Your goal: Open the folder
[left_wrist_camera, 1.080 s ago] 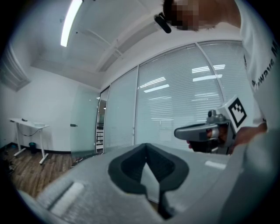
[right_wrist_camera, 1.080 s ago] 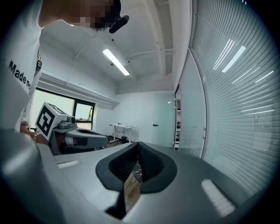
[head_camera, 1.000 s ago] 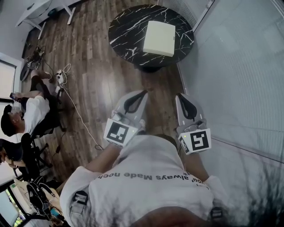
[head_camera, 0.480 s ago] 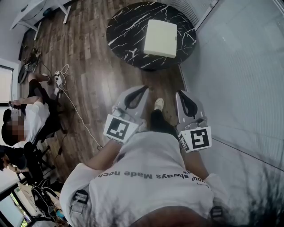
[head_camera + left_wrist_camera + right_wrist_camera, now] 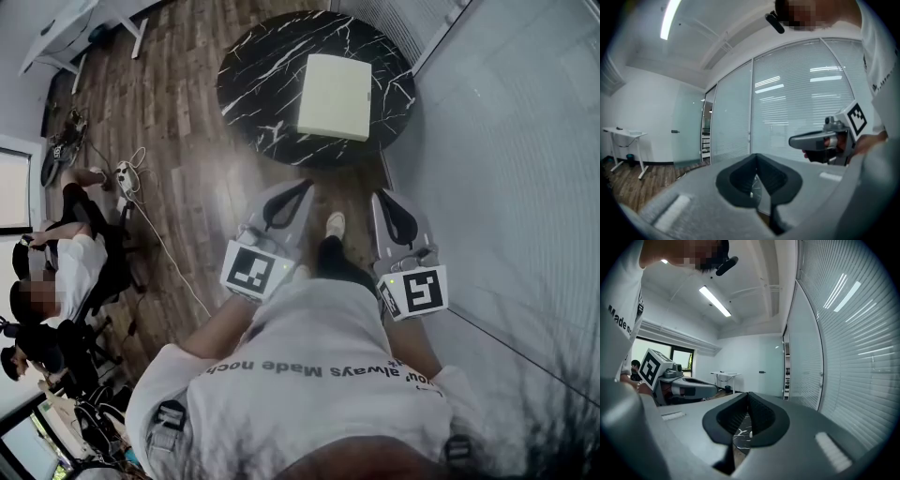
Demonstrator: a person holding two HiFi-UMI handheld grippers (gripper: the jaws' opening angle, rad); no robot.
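Marble tabletop [image 5: 258, 75] at 12 o'clock, folder [image 5: 335, 97] closed | left gripper [image 5: 301, 196], right gripper [image 5: 383, 202]: jaws together, empty | step: approach | next: likely reach cover edge.

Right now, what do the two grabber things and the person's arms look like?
The left gripper and right gripper are both pale grey wedges with a black, teardrop-shaped padded opening near the tip. Each carries a white cube printed with black square markers. The person wears a white T-shirt with dark lettering.
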